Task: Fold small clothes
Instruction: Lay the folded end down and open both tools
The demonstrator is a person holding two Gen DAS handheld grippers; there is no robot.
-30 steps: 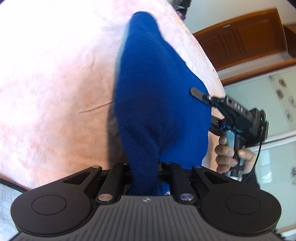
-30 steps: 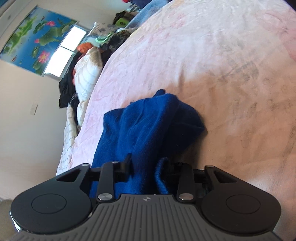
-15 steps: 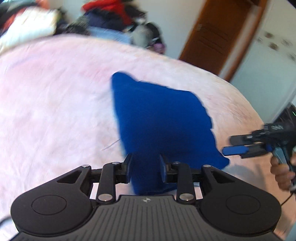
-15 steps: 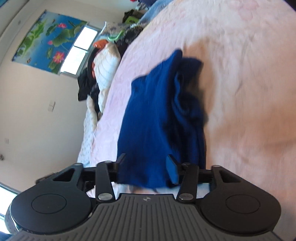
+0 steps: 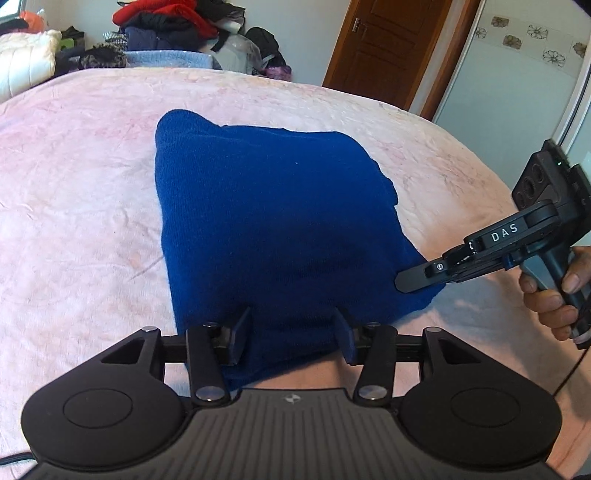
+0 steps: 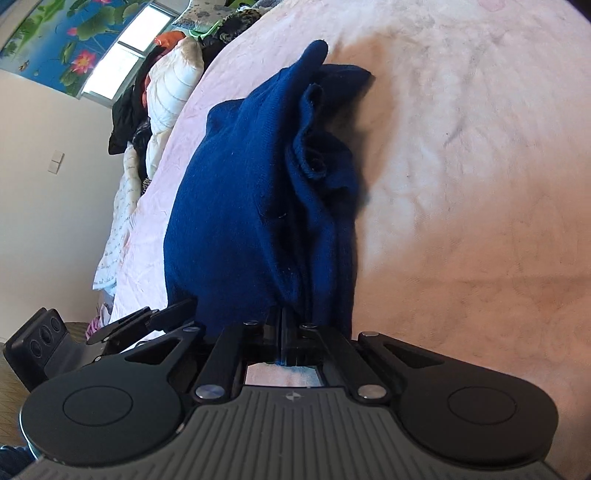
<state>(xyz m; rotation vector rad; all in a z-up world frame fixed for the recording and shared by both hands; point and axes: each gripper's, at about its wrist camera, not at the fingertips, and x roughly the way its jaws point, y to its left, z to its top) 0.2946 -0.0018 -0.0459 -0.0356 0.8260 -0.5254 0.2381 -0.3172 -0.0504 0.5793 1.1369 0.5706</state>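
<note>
A dark blue knitted garment [image 5: 273,221] lies folded on the pink blanket [image 5: 74,184] of a bed. My left gripper [image 5: 291,332] stands over its near edge. Its jaws are opening, the cloth lies between them, and the pads do not press on it. My right gripper [image 5: 417,280] reaches in from the right, held by a hand [image 5: 554,295], and is shut on the garment's near right corner. In the right wrist view the fingers of my right gripper [image 6: 282,321] are pinched together on the edge of the garment [image 6: 240,206], whose far layers are bunched. The left gripper [image 6: 147,317] shows at lower left.
A heap of clothes and bedding [image 5: 166,26] lies beyond the bed's far edge, also seen as a heap [image 6: 162,96] under a window. A brown door [image 5: 388,48] and a glass panel stand at the back right. Bare pink blanket surrounds the garment.
The left gripper let go of the hanging garment, opened and rolled level; the garment now lies flat on the bed. The right gripper's jaws closed on the garment's edge.
</note>
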